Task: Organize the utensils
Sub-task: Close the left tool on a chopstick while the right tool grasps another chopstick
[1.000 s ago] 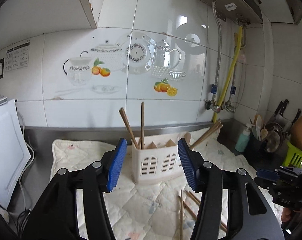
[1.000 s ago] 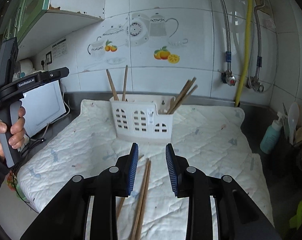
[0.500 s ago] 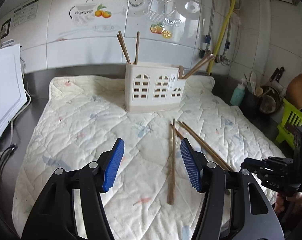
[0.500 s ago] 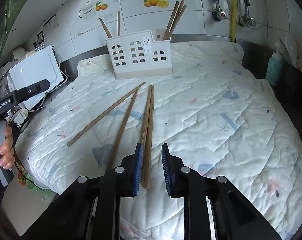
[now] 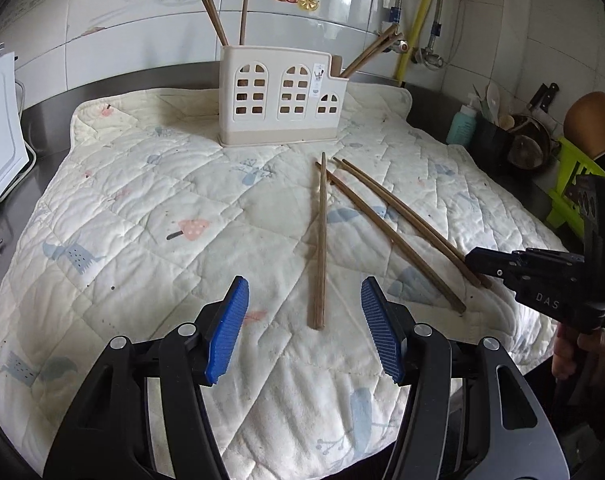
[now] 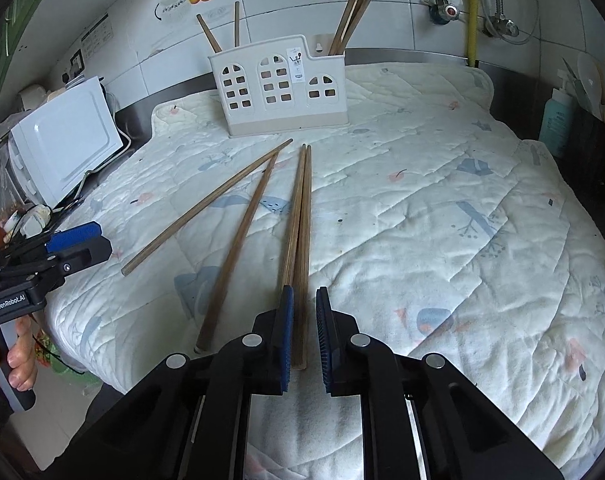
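Right gripper [image 6: 303, 336]: jaws nearly closed around the paired chopsticks [image 6: 301, 240], gap visible, not yet clamped.
Left gripper [image 5: 302, 328]: wide open, empty, above a single chopstick [image 5: 322, 240].
Risk: closing on two round sticks might have squeezed one out.
Loose on quilt [image 6: 442, 200]: four chopsticks.
Holder [image 6: 280, 86], far end: five standing.

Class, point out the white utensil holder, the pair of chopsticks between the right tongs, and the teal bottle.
white utensil holder [image 6: 278, 92]: right wrist view, front wall.
pair of chopsticks [image 6: 300, 220]: right wrist view, mid-shafts.
teal bottle [image 5: 463, 124]: left wrist view, body.
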Action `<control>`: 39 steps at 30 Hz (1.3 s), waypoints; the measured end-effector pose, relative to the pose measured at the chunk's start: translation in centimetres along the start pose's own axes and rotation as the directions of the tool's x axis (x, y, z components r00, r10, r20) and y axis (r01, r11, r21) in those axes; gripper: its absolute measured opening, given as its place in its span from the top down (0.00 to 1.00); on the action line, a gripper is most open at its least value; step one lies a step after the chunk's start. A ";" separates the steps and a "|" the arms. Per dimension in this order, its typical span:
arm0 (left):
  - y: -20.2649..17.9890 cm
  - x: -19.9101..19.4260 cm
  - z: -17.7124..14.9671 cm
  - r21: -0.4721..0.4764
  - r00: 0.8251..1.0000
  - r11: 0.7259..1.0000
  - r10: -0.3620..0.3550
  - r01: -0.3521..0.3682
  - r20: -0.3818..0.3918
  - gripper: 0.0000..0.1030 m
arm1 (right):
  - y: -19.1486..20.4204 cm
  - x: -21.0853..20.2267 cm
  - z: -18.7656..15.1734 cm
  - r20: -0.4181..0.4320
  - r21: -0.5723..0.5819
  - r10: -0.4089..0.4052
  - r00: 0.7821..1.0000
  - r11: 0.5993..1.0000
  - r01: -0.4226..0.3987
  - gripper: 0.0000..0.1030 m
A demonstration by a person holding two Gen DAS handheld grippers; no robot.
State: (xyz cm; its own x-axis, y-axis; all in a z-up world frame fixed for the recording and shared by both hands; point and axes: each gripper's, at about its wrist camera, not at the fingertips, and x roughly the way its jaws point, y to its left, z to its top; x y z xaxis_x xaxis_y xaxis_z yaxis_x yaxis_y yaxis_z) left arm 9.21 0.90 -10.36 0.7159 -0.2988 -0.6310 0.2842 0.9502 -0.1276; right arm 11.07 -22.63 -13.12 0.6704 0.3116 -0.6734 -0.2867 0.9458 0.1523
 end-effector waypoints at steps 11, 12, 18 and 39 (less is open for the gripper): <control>-1.0 2.0 -0.2 0.048 0.999 0.999 -0.020 0.021 -0.028 0.59 | 0.3 0.9 -0.2 0.005 -0.036 -0.029 1.000 0.999 0.029 0.94; -0.9 2.3 -0.1 0.045 0.999 0.999 -0.023 0.025 -0.033 0.63 | 0.2 0.9 -0.1 0.006 -0.030 -0.026 1.000 0.999 0.027 0.94; -1.0 3.6 0.7 0.045 0.999 0.998 -0.037 0.038 -0.036 0.69 | -0.1 0.9 -0.2 0.012 -0.008 -0.009 1.000 1.000 0.009 0.94; -0.7 5.2 1.1 0.015 0.999 1.000 -0.027 0.028 -0.044 0.93 | 0.0 0.2 0.2 0.023 0.005 0.001 1.000 1.000 -0.001 0.94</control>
State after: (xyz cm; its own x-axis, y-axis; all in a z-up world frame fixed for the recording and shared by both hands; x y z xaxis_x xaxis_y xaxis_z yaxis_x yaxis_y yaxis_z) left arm 13.42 -1.43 -12.66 0.6788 -0.3204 -0.6607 0.3134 0.9401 -0.1340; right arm 11.30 -22.52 -13.12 0.6855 0.3146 -0.6565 -0.2844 0.9459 0.1563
